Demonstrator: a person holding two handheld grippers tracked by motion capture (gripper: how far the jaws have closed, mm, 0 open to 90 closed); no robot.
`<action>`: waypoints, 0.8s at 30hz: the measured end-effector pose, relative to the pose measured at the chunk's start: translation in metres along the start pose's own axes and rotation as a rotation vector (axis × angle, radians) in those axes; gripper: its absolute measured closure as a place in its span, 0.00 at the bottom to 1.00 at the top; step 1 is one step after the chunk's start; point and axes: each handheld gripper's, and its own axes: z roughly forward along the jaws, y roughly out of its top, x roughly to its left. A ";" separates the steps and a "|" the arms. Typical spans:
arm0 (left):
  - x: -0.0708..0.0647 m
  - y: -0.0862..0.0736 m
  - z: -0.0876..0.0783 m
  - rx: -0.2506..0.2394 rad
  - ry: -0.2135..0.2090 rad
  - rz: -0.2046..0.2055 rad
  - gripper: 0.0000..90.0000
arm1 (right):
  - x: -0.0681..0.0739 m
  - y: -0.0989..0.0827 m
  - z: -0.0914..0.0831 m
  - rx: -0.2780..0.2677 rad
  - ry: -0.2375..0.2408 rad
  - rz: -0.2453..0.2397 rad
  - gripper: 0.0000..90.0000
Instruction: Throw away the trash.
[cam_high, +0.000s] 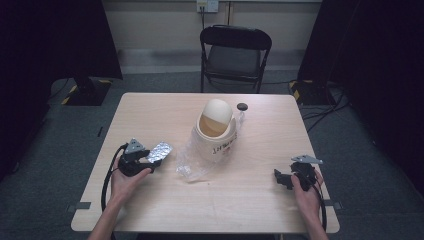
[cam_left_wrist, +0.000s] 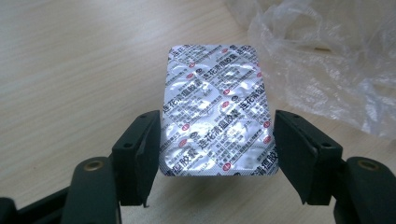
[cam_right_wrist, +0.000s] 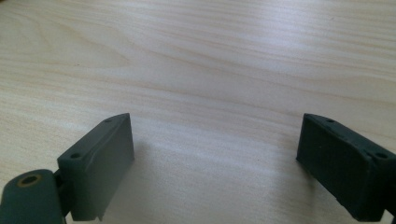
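A silver foil blister pack printed with red and black characters sits between the jaws of my left gripper, which is shut on its two long edges and holds it just above the table. From above, the same blister pack sticks out of the left gripper toward a small cream swing-lid bin at the table's middle. A crumpled clear plastic bag lies against the bin's near side. My right gripper stands open over bare wood at the table's right, also seen as the right gripper from above.
A small dark round object lies behind the bin. A black folding chair stands beyond the far edge of the wooden table. The clear plastic bag is close to the right of the blister pack.
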 end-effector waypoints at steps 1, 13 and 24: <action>-0.001 0.002 -0.001 -0.003 -0.002 0.002 0.38 | 0.000 0.000 0.000 0.000 0.000 0.000 0.11; -0.014 0.016 -0.013 -0.080 -0.059 0.017 0.38 | 0.000 0.000 0.000 0.000 0.000 0.000 0.11; -0.023 0.023 -0.020 -0.097 -0.059 0.027 0.38 | 0.000 0.000 0.000 0.000 0.000 0.000 0.11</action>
